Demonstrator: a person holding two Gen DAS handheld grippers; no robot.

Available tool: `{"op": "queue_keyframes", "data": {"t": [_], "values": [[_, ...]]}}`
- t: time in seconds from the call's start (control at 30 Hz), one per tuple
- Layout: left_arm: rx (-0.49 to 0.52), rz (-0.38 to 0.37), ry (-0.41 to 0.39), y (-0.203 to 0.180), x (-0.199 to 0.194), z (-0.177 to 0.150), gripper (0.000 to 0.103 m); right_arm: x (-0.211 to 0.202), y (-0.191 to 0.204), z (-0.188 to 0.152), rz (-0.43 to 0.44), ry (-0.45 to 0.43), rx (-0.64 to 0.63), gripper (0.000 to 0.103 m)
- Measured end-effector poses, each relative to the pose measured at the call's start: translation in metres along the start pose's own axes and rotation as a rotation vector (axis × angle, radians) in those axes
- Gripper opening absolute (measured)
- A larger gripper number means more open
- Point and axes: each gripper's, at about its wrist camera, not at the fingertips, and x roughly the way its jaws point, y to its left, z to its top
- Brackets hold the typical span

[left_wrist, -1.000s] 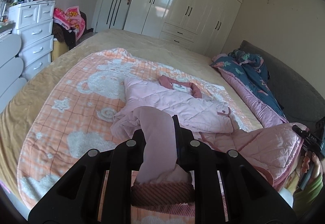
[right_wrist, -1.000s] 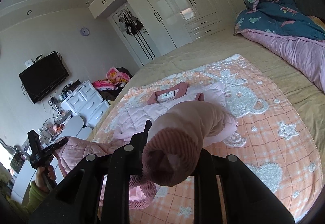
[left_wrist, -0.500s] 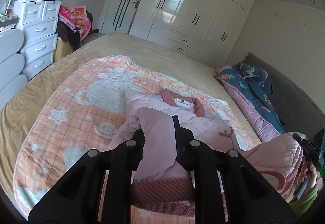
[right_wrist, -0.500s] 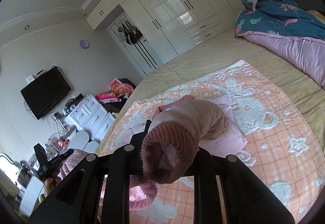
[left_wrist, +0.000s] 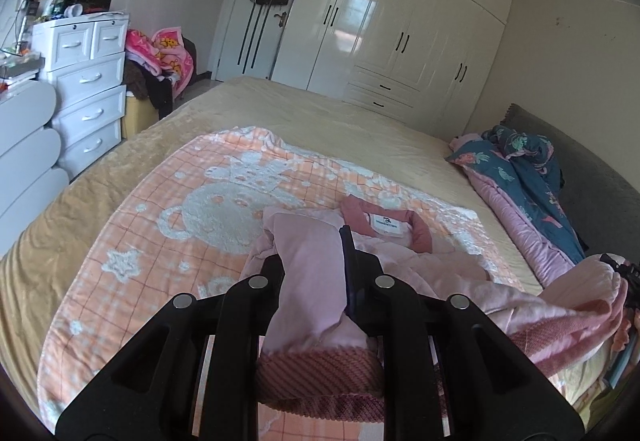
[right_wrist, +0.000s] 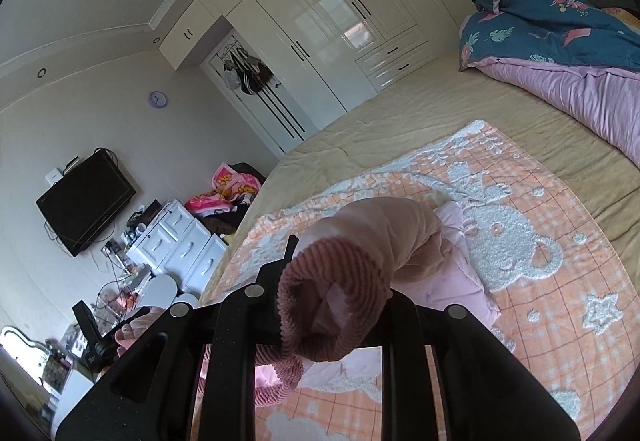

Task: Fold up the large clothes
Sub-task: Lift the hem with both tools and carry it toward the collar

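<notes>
A pink quilted jacket (left_wrist: 432, 265) lies on an orange checked blanket (left_wrist: 168, 233) on the bed, its dark pink collar (left_wrist: 384, 221) toward the far side. My left gripper (left_wrist: 312, 265) is shut on one sleeve (left_wrist: 312, 281), whose ribbed cuff (left_wrist: 320, 377) hangs near the camera. My right gripper (right_wrist: 340, 273) is shut on the other sleeve (right_wrist: 384, 233), with its ribbed cuff (right_wrist: 332, 305) bunched before the lens. Both sleeves are lifted above the jacket body (right_wrist: 456, 281). The right gripper also shows at the left wrist view's right edge (left_wrist: 624, 277).
A blue and purple duvet (left_wrist: 528, 185) lies along the bed's right side by a grey headboard (left_wrist: 592, 193). White drawers (left_wrist: 88, 81) stand left of the bed. White wardrobes (left_wrist: 400, 41) line the far wall. A TV (right_wrist: 86, 201) hangs on the wall.
Both grippers have risen and moved forward over the jacket, carrying the sleeves with them. The sleeves now cover more of the jacket body.
</notes>
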Motion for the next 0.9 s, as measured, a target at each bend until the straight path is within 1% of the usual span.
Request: {"op": "queue_keyframes", "data": {"t": [0.27, 0.43, 0.73, 0.9], "values": [[0.013, 0.037, -0.005, -0.001, 0.026, 0.003, 0.011, 0.039, -0.014, 0.011, -0.068, 0.020, -0.002, 0.018], [0.002, 0.057, -0.027, -0.002, 0.039, 0.000, 0.011, 0.061, -0.029, 0.013, -0.106, 0.031, 0.014, 0.018], [0.030, 0.099, -0.045, -0.003, 0.067, -0.003, 0.011, 0.090, -0.053, 0.014, -0.144, 0.034, 0.058, 0.019], [0.002, 0.094, -0.046, 0.001, 0.080, -0.005, 0.011, 0.107, -0.062, 0.014, -0.149, 0.046, 0.071, 0.020]]}}
